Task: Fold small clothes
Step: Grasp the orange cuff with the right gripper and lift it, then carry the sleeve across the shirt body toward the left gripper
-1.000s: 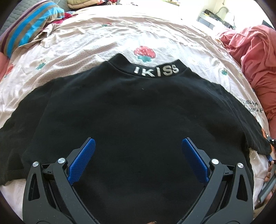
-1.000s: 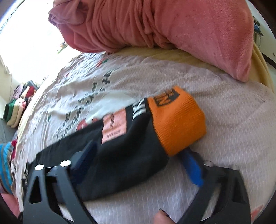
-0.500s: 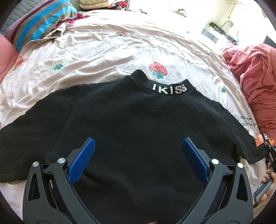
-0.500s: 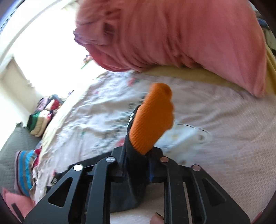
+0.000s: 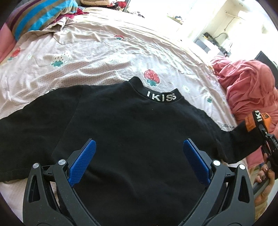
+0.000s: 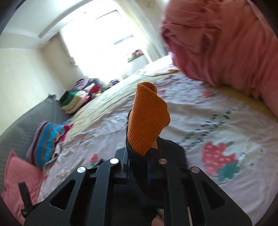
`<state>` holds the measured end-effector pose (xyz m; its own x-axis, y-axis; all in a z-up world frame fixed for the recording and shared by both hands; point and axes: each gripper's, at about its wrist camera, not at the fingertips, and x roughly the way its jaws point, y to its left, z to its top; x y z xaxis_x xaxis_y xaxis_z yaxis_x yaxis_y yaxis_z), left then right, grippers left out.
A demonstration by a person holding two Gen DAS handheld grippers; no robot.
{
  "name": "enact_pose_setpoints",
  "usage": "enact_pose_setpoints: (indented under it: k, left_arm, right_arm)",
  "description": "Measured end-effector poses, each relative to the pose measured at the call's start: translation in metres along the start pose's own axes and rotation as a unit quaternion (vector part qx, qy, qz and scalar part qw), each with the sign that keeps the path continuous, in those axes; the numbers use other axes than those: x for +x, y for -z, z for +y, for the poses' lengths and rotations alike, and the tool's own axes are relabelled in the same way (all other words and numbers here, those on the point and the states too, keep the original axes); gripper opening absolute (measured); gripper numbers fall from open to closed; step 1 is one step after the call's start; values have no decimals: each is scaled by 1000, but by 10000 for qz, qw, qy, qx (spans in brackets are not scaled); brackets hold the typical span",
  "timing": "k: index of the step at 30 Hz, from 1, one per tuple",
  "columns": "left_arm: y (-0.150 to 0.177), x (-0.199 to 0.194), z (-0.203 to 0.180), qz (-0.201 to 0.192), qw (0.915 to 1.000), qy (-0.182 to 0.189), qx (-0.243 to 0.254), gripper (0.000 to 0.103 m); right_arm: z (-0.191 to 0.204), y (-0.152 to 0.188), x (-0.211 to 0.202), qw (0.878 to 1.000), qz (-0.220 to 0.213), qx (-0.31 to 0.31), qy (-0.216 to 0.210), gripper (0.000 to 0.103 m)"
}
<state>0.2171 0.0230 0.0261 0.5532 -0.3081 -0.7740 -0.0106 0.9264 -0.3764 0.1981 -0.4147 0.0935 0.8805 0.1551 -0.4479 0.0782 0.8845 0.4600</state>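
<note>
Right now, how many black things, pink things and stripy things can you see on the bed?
Black: 1, the top, its orange cuff pinched in the right gripper.
Pink: 2, the blanket and the cushion.
Stripy: 1, the pillow.
Total: 4.

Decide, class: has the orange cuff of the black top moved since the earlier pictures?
Yes. The orange cuff, once flat on the strawberry sheet, now stands lifted above it, pinched in the right tool.
</note>
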Motion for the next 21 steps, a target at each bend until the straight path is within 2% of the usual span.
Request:
enact_pose_setpoints:
  k: [12, 17, 21]
  left_arm:
    - [-9, -13, 30, -53, 9985, 155, -519, 94]
    - [-10, -14, 43, -41, 9978, 62, -665, 94]
    - [-10, -13, 52, 47, 9961, 206, -862, 94]
  right_arm:
    - [95, 40, 22, 9939, 506, -697, -692, 12]
    - [121, 67, 39, 9886, 839, -919, -844, 12]
    - [137, 90, 53, 9844, 1108, -1004, -925, 12]
